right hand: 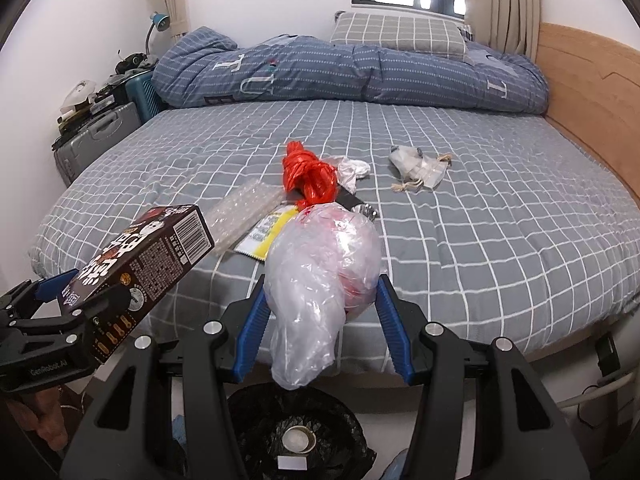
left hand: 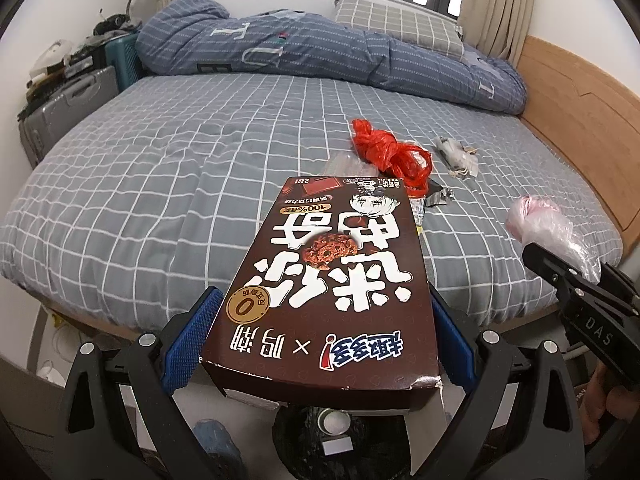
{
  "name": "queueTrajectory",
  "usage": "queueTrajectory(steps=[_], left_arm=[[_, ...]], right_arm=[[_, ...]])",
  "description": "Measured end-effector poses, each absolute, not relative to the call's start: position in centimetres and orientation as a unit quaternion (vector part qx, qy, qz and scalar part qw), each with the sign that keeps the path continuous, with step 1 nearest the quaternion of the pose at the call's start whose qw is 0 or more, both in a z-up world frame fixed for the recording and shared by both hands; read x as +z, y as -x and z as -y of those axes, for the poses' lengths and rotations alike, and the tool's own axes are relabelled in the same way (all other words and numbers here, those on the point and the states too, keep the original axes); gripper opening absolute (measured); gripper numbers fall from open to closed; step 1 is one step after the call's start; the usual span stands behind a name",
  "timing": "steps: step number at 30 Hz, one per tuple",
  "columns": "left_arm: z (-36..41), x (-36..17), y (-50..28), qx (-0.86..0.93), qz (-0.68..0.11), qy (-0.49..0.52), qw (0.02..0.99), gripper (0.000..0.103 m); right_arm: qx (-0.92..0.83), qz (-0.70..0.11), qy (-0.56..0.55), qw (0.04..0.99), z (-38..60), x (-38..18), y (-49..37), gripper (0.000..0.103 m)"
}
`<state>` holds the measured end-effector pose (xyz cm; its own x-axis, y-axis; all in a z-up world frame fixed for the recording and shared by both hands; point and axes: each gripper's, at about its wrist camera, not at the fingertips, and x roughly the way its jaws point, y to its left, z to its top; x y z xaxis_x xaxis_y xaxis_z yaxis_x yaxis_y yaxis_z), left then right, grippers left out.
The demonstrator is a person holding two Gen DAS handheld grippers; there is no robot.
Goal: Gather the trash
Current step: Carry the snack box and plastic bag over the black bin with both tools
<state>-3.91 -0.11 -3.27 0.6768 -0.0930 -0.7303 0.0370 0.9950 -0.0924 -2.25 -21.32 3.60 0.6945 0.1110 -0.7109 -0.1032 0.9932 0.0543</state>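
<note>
Between the left gripper's (left hand: 322,328) blue pads sits a dark brown cookie box (left hand: 320,280) with bold white lettering. The right gripper's (right hand: 320,316) blue pads flank a clear plastic bag (right hand: 316,280) tinged red. Beyond both, a red bag (right hand: 308,176) lies on the grey, white-checked bedsheet (right hand: 500,220).

Open bedsheet (right hand: 500,216) right of trash cluster (right hand: 308,178)

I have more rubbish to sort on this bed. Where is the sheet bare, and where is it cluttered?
Bare: the grey checked sheet left of the knotted red plastic bag, up to the rolled blue duvet, and the stretch by the wooden bed frame. Crowded: around that bag.
</note>
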Motion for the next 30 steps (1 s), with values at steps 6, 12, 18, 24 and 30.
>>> queueTrajectory(steps=[6,12,18,24,30], left_arm=[[-0.4,-3.3,5.6,-0.022,-0.400,0.039,0.915,0.094],[-0.5,-3.6,7.4,-0.014,-0.407,0.040,0.912,0.094],[-0.4,-4.5,9.3,-0.012,-0.421,0.040,0.906,0.094],[-0.1,-5.7,11.2,-0.012,-0.440,0.038,0.897,0.094],[0.0,-7.3,12.9,-0.010,-0.468,0.039,0.883,0.094]], right_arm=[[0.063,-0.394,-0.005,0.917,20.9,3.2,3.8,0.050],[0.068,-0.402,-0.003,0.913,20.5,2.7,5.5,0.050],[0.071,-0.417,-0.006,0.906,20.3,2.0,7.2,0.050],[0.070,-0.435,-0.010,0.898,20.3,0.9,9.1,0.050],[0.071,-0.456,-0.009,0.887,19.8,-0.2,10.7,0.050]])
